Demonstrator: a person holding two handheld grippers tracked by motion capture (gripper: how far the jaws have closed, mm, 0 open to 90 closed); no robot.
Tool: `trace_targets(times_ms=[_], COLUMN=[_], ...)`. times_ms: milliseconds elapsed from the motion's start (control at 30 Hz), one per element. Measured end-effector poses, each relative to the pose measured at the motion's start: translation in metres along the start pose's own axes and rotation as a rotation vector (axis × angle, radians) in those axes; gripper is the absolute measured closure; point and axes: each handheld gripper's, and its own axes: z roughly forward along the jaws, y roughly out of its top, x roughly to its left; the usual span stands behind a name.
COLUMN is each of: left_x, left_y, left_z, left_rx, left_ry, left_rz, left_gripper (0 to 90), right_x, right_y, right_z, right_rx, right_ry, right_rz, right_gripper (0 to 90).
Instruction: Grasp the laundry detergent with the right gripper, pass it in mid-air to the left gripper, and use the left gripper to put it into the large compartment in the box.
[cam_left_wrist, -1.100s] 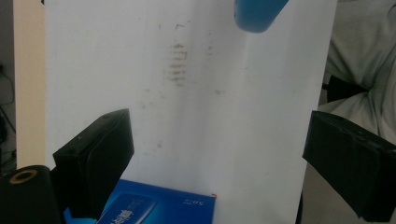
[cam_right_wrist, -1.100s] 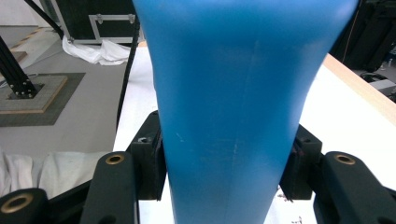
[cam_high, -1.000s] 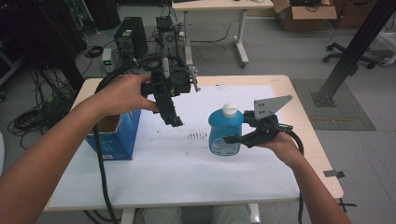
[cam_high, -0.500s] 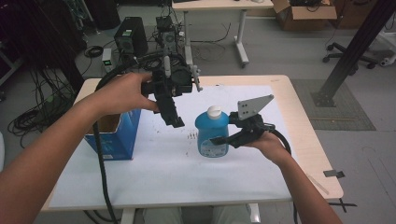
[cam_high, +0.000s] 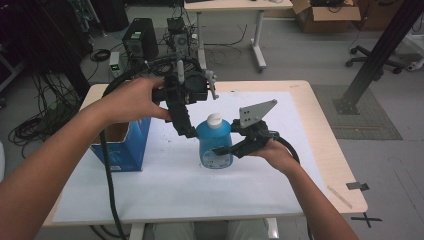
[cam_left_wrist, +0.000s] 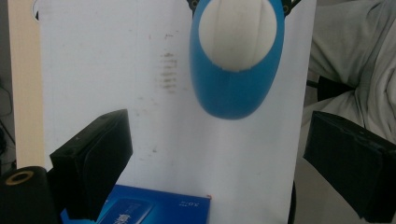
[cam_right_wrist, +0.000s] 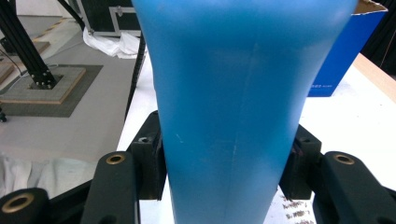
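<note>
White paper covers the counter (cam_high: 165, 200). Since a second ago the right gripper (cam_high: 226, 150), jaws pinching the blue bottle (cam_high: 215, 142), has carried it left under the left gripper (cam_high: 187, 131), whose jaws stand spread above the cap (cam_left_wrist: 238, 32), likely to unscrew it.

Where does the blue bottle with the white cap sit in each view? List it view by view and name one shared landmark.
High view: blue bottle at centre, upright on the white sheet, clamped by the right hand-held gripper.
Left gripper view: seen from above, top centre, white cap facing the camera.
Right gripper view: its body between the jaws.
Shared landmark: the blue box.
</note>
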Motion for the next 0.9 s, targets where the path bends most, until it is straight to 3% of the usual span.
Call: trace_targets(times_ms=[267, 900], left_x=[-0.001, 0.003], left_y=[0.001, 0.011], left_z=[-0.001, 0.017], left_rx=[0.001, 0.002], left_ry=[0.001, -0.016], left_rz=[0.001, 0.011], left_gripper=[8.0, 8.1], right_x=[-0.001, -0.003], right_y=[0.004, 0.015], right_z=[0.005, 0.013], right_rx=[0.005, 0.015], right_ry=[-0.001, -0.009], right_rz=[-0.004, -0.013], right_gripper=[45.1, 45.1])
